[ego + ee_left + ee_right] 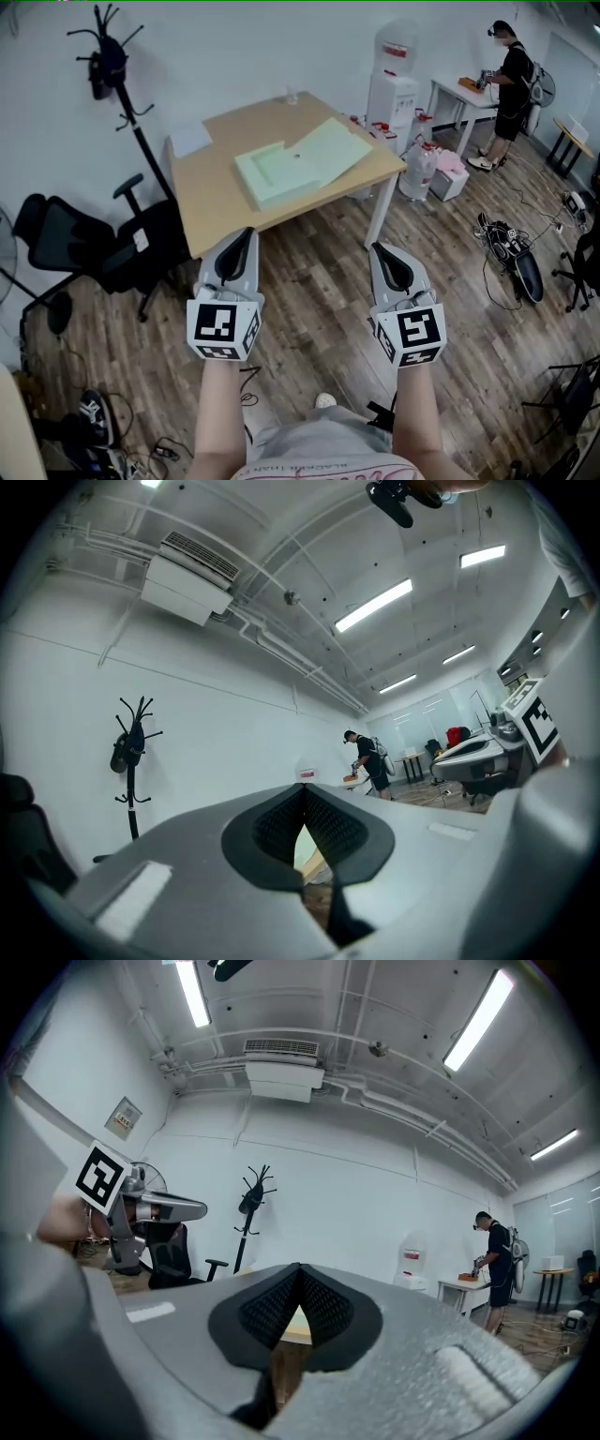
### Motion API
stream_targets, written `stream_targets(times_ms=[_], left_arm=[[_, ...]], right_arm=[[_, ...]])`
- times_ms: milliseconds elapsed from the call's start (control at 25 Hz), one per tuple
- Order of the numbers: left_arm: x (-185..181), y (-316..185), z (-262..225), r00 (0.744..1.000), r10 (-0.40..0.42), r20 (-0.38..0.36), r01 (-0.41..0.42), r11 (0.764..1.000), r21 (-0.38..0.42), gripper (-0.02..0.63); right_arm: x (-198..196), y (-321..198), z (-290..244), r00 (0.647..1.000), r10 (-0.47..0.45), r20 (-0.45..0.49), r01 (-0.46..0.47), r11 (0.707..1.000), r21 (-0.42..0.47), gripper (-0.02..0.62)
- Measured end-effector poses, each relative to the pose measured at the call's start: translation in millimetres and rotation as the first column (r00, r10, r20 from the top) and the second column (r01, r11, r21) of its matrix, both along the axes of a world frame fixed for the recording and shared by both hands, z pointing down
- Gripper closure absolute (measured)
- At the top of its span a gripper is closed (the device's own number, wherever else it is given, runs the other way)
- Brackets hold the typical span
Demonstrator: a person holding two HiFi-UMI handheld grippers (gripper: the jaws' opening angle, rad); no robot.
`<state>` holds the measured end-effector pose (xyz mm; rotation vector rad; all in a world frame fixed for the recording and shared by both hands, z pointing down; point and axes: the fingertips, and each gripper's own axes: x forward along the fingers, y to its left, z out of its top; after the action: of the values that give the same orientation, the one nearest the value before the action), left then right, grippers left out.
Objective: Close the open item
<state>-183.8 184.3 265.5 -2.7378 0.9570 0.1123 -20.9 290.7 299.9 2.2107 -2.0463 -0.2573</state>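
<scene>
The wooden surface (pixel 225 202) stood ahead of us on a plank floor (pixel 319 300), against a white wall. A black coat stand (pixel 122 84) and a black office chair (pixel 84 244) stood to its left. A water dispenser (pixel 394 94) stood to its right, with a large water jug (pixel 420 169) on the floor near that corner. Farther back, a person (pixel 511 89) stood at a white table (pixel 459 94), and cables (pixel 511 253) lay tangled on the floor.

The pale green box (pixel 277 173) lay flat near the middle of the surface. Its lid (pixel 336 148) was folded open to the right. We could not tell what the box held.

We held both grippers short of the near edge, apart from the box. The left gripper (pixel 246 234) had its jaws together on nothing, and so did the right gripper (pixel 380 248).
</scene>
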Motion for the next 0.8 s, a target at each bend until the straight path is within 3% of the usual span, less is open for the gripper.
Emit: stream_targets(times_ms=[800], left_arm=[[69.3,-64.3,16.7,1.000,0.001,0.015,-0.001,1.000,-0.012,0.591]], right_arm=[[61.6,-64.3,18.0,1.000,-0.012,-0.009,0.012,0.999,-0.034,0.594]])
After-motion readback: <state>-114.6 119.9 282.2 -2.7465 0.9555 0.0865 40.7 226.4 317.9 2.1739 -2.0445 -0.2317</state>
